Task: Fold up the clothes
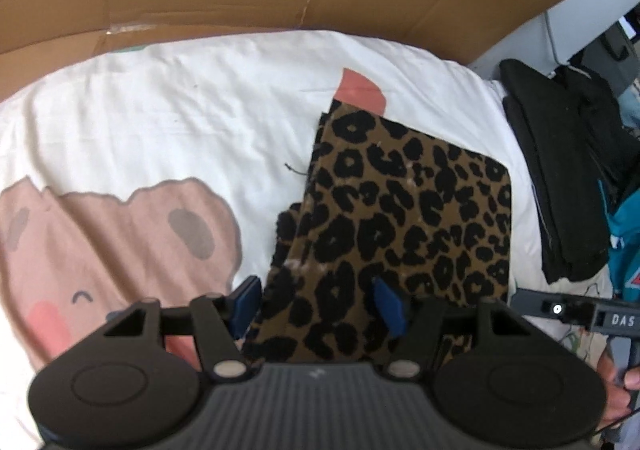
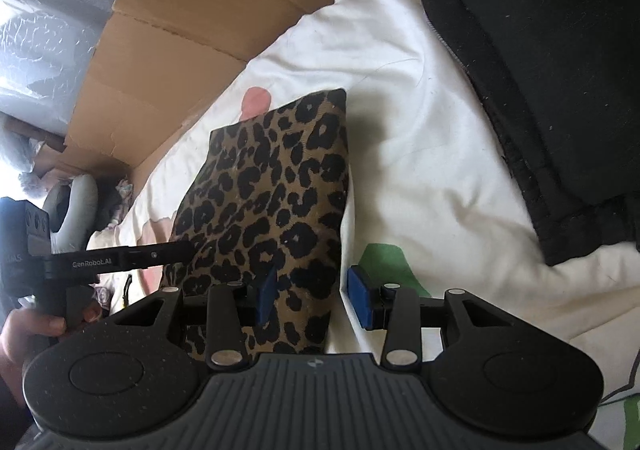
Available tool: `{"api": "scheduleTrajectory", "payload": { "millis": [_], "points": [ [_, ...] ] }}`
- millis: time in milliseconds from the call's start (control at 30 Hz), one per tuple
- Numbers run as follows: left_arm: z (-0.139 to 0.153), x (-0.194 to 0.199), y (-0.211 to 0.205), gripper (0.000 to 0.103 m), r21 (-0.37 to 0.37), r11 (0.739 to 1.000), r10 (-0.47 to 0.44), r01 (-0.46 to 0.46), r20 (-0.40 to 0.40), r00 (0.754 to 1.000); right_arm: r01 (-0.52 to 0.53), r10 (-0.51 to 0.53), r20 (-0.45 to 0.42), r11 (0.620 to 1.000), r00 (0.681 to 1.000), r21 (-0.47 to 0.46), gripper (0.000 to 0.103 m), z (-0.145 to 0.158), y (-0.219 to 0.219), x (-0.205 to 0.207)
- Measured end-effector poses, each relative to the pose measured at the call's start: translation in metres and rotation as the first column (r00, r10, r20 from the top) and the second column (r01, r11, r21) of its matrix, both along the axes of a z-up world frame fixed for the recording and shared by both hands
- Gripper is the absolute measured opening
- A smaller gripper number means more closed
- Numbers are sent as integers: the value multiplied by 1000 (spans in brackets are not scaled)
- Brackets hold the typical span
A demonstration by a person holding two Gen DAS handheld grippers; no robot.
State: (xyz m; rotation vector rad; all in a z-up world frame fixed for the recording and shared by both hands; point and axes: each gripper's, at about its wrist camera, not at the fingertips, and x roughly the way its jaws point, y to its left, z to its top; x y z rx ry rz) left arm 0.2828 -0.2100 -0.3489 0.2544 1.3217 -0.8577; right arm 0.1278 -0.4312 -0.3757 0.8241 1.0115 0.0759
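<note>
Leopard-print garment folded on white bed sheet, left tool and right tool both wide open over its near edge, gripping nothing, black clothes beside.

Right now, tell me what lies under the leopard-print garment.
The leopard-print garment lies on the white printed sheet, covering part of a pink patch. The rest is hidden.

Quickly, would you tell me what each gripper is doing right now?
Left gripper: open, straddling the leopard-print garment.
Right gripper: open, straddling its edge.
</note>
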Motion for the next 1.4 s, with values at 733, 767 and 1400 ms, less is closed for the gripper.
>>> {"api": "scheduleTrajectory", "payload": {
  "millis": [733, 767, 1400],
  "points": [
    [-27, 15, 10, 77, -134, 991, 2, -11, -68, 998, 99, -95, -41, 990, 995, 101, 45, -26, 9, 3],
    [-27, 15, 10, 78, -145, 989, -1, -8, -64, 998, 108, -104, -42, 987, 994, 120, 45, -30, 9, 5],
    [-10, 21, 13, 47, -166, 986, 6, -11, -30, 1000, 92, -93, 6, 993, 996, 77, 24, -14, 21, 15]
  ]
}}
